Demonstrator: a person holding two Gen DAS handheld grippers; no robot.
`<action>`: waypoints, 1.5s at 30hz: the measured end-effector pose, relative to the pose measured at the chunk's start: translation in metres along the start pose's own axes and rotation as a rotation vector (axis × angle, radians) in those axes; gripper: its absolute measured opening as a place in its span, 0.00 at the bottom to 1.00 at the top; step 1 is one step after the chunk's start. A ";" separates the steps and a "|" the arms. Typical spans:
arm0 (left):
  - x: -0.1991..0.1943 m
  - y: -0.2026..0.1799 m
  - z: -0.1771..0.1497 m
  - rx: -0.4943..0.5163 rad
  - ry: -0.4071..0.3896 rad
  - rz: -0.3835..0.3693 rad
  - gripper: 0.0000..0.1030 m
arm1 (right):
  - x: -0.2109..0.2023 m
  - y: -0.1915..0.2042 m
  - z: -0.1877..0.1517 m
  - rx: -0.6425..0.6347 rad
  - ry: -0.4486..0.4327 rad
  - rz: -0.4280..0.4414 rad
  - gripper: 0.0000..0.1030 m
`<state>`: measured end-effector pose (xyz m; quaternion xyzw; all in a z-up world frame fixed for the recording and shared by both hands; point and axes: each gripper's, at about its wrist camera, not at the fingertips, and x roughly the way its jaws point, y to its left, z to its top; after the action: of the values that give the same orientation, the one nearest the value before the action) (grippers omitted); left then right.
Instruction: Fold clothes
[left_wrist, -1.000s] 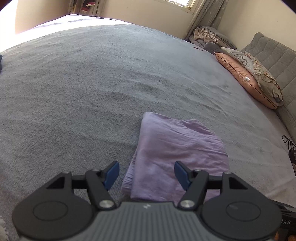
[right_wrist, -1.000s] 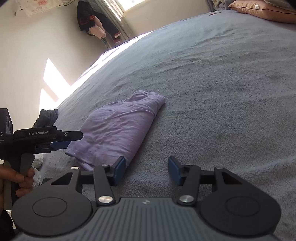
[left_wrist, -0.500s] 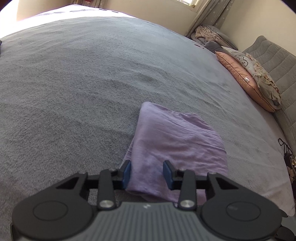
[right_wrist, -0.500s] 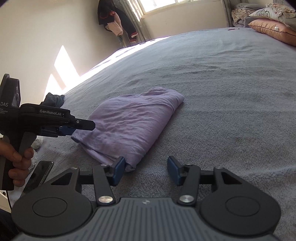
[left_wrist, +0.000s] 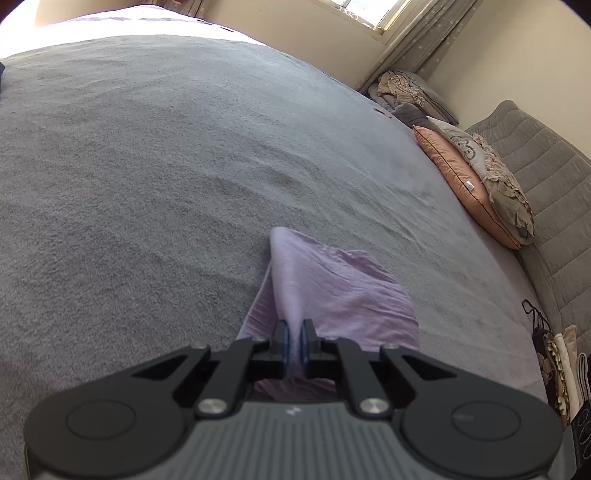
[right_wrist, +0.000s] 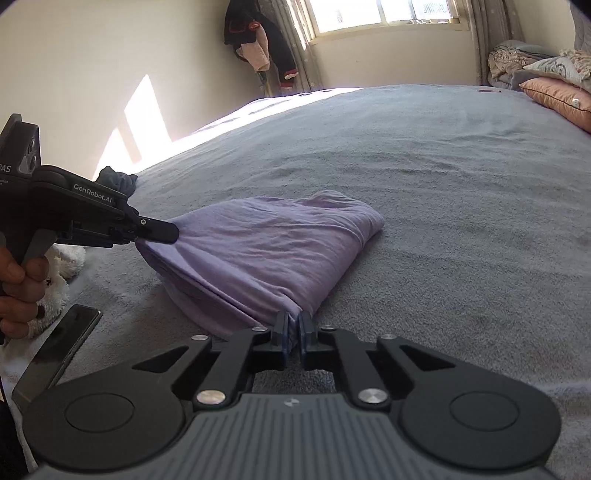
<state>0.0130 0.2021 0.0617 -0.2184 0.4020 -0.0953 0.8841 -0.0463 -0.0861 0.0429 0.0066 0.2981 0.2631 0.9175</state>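
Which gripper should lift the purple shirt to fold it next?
Probably both together. The left hand-held gripper and right hand-held gripper are each shut on a near corner of the folded purple garment.

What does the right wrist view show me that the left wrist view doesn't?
Only the right wrist view: the left gripper from the side, shut on a corner of the purple garment, the hand holding it, a phone at the bed edge, dark clothes hanging by the window, and the right gripper shut on the near corner.
Only the left wrist view: the grey headboard and bags beside it.
Both: the garment, the grey blanket, the pink pillow.
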 end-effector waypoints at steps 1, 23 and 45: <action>-0.004 0.001 0.000 0.008 -0.005 -0.008 0.07 | -0.006 0.008 0.002 -0.064 -0.016 -0.011 0.06; 0.014 0.009 -0.011 0.057 0.072 0.134 0.40 | 0.017 -0.065 -0.012 0.502 0.052 0.203 0.47; 0.026 0.018 -0.008 0.054 0.074 0.104 0.41 | 0.048 -0.051 -0.013 0.559 -0.023 0.233 0.46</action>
<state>0.0233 0.2066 0.0314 -0.1696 0.4423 -0.0683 0.8780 0.0037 -0.1089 -0.0021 0.2962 0.3456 0.2742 0.8471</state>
